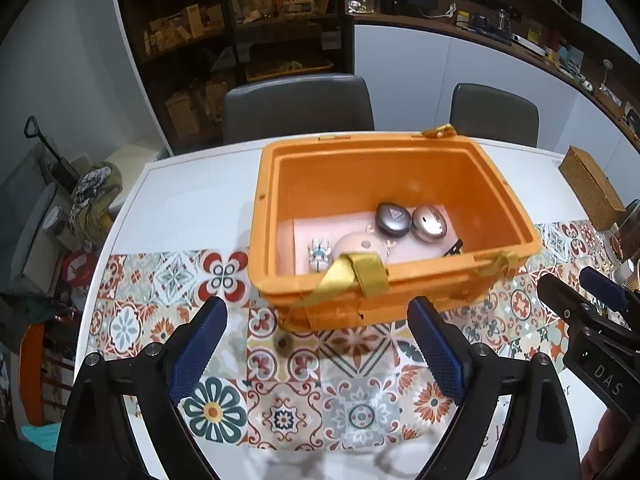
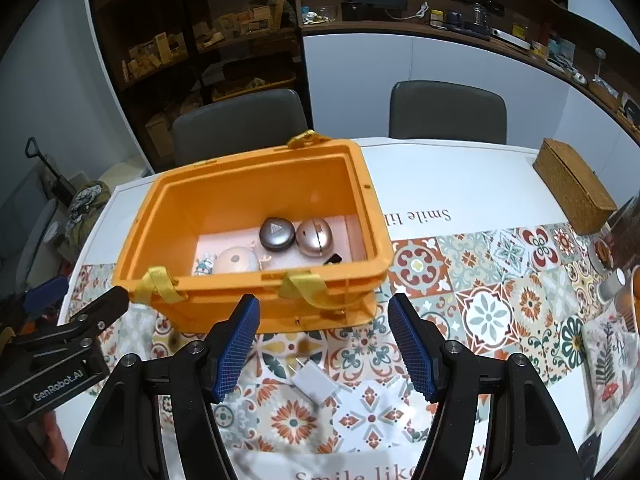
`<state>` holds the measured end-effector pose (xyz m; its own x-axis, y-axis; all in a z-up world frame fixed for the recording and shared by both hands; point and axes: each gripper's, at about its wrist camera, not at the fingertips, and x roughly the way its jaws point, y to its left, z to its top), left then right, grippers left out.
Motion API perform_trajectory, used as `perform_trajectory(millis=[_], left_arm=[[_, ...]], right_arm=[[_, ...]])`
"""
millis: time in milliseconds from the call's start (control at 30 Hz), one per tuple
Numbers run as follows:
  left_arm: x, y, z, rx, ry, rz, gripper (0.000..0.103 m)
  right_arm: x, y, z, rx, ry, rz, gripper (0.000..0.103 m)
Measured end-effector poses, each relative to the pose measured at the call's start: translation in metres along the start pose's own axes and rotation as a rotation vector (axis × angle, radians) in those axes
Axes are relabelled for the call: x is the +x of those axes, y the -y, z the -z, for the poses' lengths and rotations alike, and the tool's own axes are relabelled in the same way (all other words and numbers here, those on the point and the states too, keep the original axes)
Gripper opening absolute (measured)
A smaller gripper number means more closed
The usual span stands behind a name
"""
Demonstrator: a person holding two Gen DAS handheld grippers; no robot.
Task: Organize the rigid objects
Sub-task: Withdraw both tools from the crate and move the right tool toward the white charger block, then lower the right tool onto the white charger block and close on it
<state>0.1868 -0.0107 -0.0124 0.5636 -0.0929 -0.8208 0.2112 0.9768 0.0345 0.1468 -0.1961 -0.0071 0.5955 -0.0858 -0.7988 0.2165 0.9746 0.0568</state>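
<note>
The orange bin sits toward the table's far left corner, holding a dark grey case, a rose-gold case and a pink case. A white charger lies below the spread, empty right tongs; the left tongs are likewise spread.

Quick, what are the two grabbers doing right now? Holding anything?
Left gripper: open, holding nothing.
Right gripper: open, holding nothing.

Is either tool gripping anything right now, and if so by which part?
Nothing is held. The left tool and right tool are both open and empty, short of the orange bin.
</note>
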Motion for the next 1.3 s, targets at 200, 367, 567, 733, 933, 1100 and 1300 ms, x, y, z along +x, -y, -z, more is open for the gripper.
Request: perform_trajectory(millis=[200, 367, 567, 733, 933, 1100, 1300], left_arm=[[0.007, -0.001, 0.016, -0.025, -0.026, 0.030, 0.093], [0.014, -0.001, 0.026, -0.026, -0.040, 0.020, 0.093], [0.023, -0.002, 0.037, -0.046, -0.071, 0.017, 0.093], [0.033, -0.007, 0.046, -0.072, -0.103, 0.012, 0.093], [0.039, -0.008, 0.054, -0.071, -0.116, -0.014, 0.093], [0.046, -0.007, 0.059, -0.068, -0.127, -0.023, 0.093], [0.061, -0.003, 0.067, -0.067, -0.168, -0.017, 0.093]], right_arm=[[0.002, 0.001, 0.017, 0.001, 0.008, -0.010, 0.069], [0.005, -0.004, 0.027, -0.011, 0.020, -0.018, 0.070], [0.012, -0.009, 0.036, -0.041, 0.020, -0.022, 0.073], [0.020, -0.010, 0.044, -0.044, 0.008, -0.034, 0.073], [0.032, -0.010, 0.054, -0.037, -0.011, -0.050, 0.074], [0.046, -0.010, 0.065, -0.027, -0.042, -0.062, 0.074], [0.062, -0.009, 0.077, -0.032, -0.081, -0.061, 0.074]])
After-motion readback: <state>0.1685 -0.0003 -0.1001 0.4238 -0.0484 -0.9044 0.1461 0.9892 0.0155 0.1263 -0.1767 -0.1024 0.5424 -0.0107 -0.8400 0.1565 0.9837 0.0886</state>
